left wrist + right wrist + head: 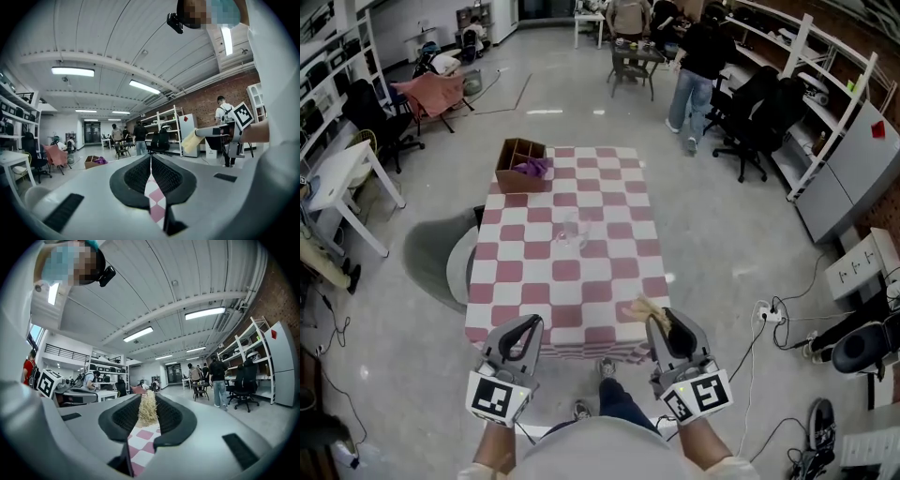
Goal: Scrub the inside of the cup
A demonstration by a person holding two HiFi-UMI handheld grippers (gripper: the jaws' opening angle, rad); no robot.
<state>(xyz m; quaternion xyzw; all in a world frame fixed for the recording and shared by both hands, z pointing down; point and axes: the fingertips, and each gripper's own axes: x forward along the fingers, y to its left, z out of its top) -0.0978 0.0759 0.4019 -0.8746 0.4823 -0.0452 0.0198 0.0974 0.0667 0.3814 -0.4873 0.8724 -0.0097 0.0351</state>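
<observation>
The clear cup stands mid-bench, well ahead of and between both claws: the left claw, clenched empty, lies marginally nearer than the right claw, which is grasping a fibrous scrubber.

Pink-and-white checked tablecloth, brown box, straw-yellow scrubber
</observation>
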